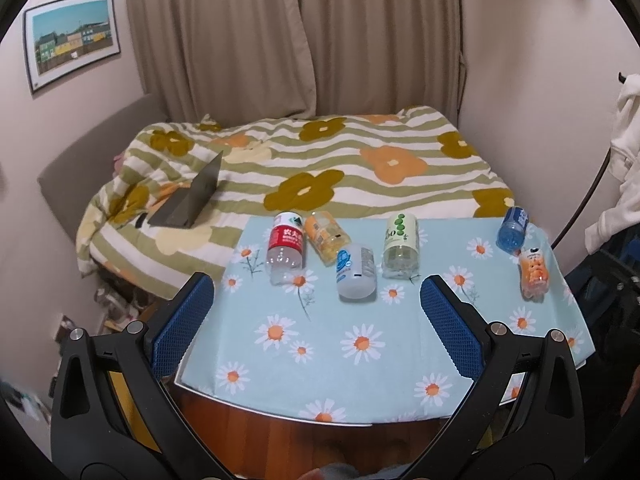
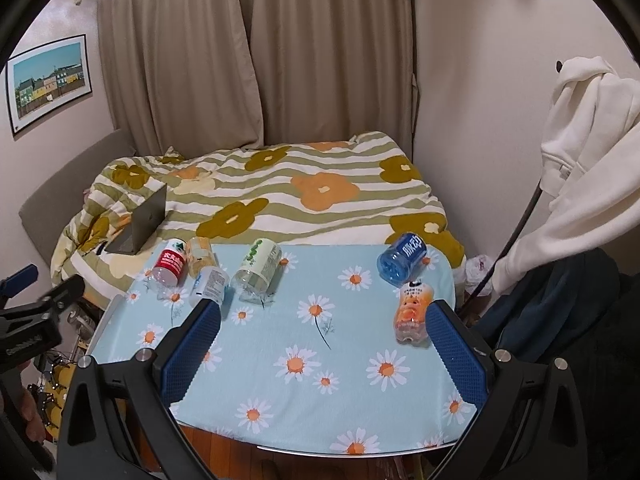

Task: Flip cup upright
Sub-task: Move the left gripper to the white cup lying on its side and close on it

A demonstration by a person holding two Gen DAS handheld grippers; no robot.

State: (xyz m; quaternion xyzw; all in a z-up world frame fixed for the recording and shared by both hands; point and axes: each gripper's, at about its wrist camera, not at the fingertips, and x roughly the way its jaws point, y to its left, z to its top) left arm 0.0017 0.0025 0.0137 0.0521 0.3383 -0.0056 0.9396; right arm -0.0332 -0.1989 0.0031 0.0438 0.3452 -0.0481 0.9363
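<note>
Several cut-bottle cups lie on their sides on the daisy-print table [image 1: 360, 380]: a red-label one [image 1: 285, 250], a yellow one [image 1: 326, 235], a white-and-blue one [image 1: 355, 272], a green-label one [image 1: 400, 246], a blue one [image 1: 512, 228] and an orange one [image 1: 534, 274]. In the right wrist view they show as red [image 2: 168, 266], white [image 2: 210, 284], green [image 2: 258, 268], blue [image 2: 402, 260] and orange [image 2: 412, 312]. My left gripper [image 1: 316, 300] is open and empty, short of the cups. My right gripper [image 2: 324, 320] is open and empty, its right finger beside the orange cup.
A bed with a flowered quilt [image 1: 320, 168] sits behind the table, with an open laptop [image 1: 192, 196] on it. A white garment [image 2: 580, 152] hangs at the right. The left gripper's body [image 2: 36, 316] shows at the left in the right wrist view.
</note>
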